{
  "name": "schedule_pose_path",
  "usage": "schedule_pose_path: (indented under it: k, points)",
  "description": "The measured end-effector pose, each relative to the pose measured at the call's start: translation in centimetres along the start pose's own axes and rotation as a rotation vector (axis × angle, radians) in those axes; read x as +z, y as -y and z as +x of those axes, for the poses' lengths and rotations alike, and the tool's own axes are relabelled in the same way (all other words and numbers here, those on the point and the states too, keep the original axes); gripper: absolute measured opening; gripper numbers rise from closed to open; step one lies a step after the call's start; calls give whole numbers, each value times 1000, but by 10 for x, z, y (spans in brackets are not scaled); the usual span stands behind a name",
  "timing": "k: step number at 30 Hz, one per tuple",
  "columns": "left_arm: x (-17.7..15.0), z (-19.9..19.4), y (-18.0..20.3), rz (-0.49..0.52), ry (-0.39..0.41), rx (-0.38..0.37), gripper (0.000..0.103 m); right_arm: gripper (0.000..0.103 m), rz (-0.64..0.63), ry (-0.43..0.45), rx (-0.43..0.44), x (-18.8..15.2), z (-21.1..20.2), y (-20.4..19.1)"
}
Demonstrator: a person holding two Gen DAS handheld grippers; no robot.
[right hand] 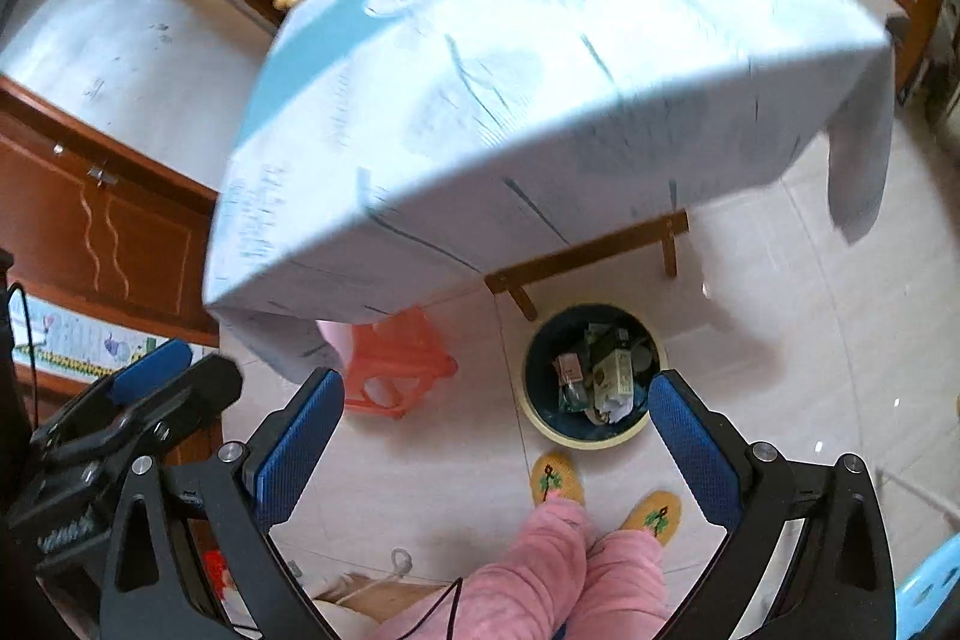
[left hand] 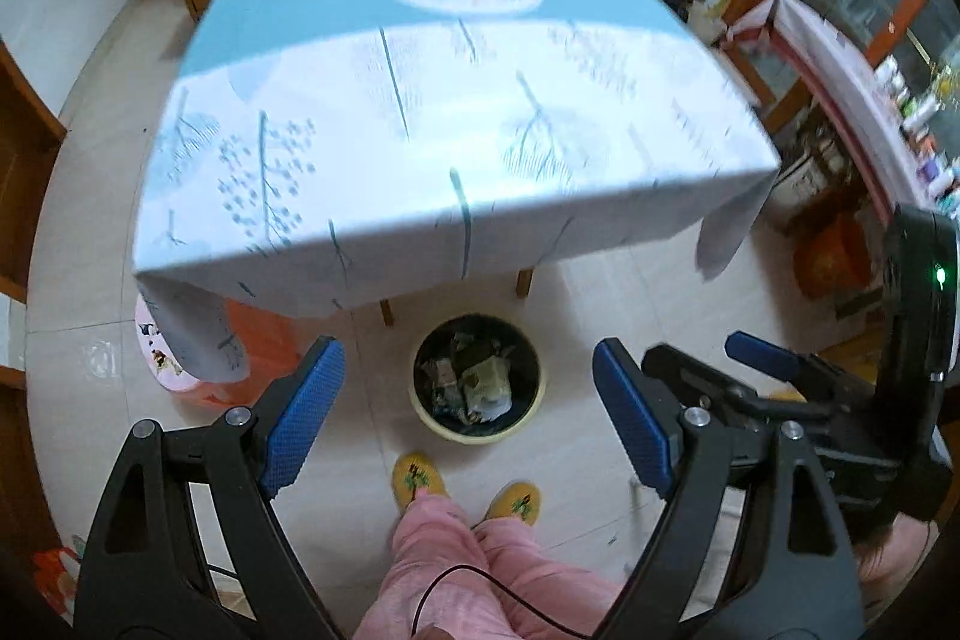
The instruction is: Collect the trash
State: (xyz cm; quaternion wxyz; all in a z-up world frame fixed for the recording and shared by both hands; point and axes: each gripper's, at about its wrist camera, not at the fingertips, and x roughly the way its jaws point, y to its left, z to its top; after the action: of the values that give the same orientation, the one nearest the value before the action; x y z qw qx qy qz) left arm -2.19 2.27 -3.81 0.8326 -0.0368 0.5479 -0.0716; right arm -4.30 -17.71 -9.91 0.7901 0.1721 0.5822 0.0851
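On the tiled floor just in front of the cloth-covered tabletop (left hand: 420, 112) stands a round waste bin (left hand: 477, 430), filled with crumpled wrappers and paper trash (left hand: 480, 382), close to the person's yellow slippers (left hand: 419, 477). Both the left hand-held gripper (left hand: 468, 418) and the right hand-held gripper (right hand: 498, 445) hang above the floor with blue pads (right hand: 300, 451) spread wide, holding nothing. An orange plastic stool (right hand: 399, 358) sits beside the bin, partly under the cloth.
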Motion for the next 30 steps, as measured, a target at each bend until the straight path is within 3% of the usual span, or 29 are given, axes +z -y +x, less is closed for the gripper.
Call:
schedule_pose_path:
  k: [6,14,21,30]
  points:
    - [13,-54,3,-33,79,6,83,102,-56,57,-12,13,-70,-26]
    - [21,-89,2,-58,127,65,83,102,-114,143,-25,22,-129,-59]
    - [24,-102,1,-73,151,72,83,102,-162,215,-87,24,-143,-80]
    - [27,-103,4,-74,147,77,83,102,-143,246,-133,34,-147,-76]
